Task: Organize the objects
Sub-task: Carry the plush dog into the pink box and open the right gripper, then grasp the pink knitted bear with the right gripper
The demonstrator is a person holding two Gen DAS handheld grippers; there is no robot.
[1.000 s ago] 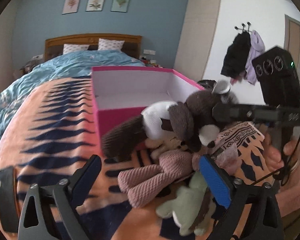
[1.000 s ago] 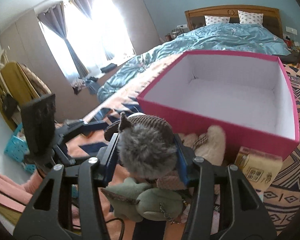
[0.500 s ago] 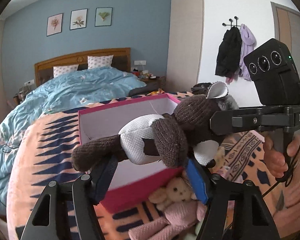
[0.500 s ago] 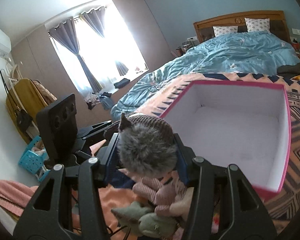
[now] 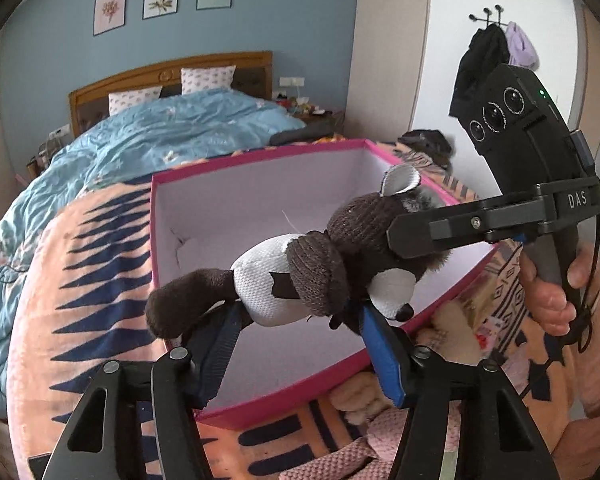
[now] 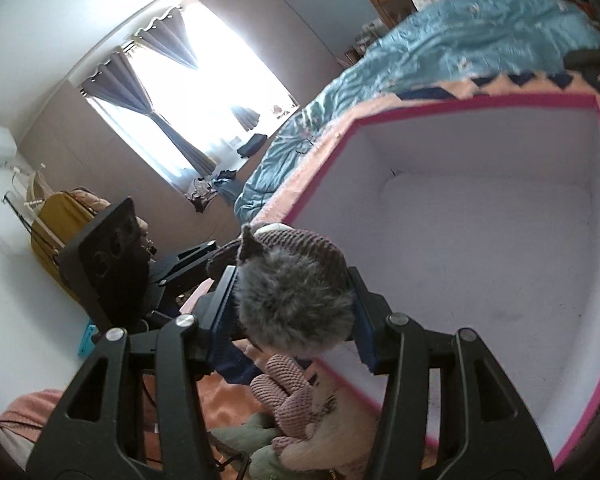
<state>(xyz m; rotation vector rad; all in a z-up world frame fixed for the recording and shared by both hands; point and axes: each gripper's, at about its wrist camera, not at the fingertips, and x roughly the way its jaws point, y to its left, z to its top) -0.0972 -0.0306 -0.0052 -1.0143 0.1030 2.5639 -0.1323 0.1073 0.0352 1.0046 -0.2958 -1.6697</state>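
Raccoon (image 5: 324, 268) over pink box (image 5: 260, 394), head clenched in right claw (image 6: 294, 304) marked "DAS", body gripped by just-closing left claw (image 5: 300, 344).

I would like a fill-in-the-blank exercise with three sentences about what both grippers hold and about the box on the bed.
1. Both grippers grip one brown and white knitted plush toy; the right gripper clamps its ____.
2. The pink cardboard box has a ____ inside.
3. The left gripper holds the toy's white ____.

Missing words: head; white; body
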